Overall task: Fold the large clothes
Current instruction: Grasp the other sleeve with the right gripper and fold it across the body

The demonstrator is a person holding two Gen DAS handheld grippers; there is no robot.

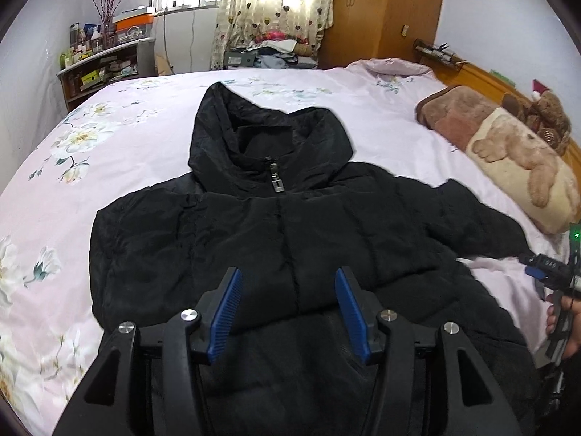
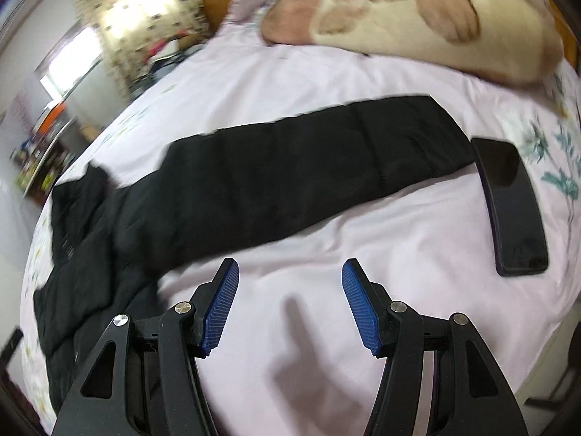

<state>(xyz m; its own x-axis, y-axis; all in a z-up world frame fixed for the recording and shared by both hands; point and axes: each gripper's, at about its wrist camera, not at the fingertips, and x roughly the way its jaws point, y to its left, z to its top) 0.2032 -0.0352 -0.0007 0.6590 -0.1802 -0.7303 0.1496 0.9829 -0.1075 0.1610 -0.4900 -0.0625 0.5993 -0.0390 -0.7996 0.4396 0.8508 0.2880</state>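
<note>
A black hooded puffer jacket (image 1: 276, 239) lies front up and zipped on the pink floral bed sheet (image 1: 120, 123), hood away from me. My left gripper (image 1: 288, 283) is open and empty above the jacket's lower front. In the right wrist view the jacket's right sleeve (image 2: 297, 167) lies stretched out across the sheet (image 2: 399, 254). My right gripper (image 2: 290, 276) is open and empty above bare sheet just in front of that sleeve. It also shows at the right edge of the left wrist view (image 1: 544, 272), held by a hand.
A black phone (image 2: 512, 203) lies on the sheet by the sleeve's cuff. A bear-print pillow (image 1: 523, 167) and a brown blanket (image 1: 454, 116) lie along the wooden headboard (image 1: 483, 76). A cluttered shelf (image 1: 101, 65) and a wardrobe (image 1: 385, 11) stand beyond the bed.
</note>
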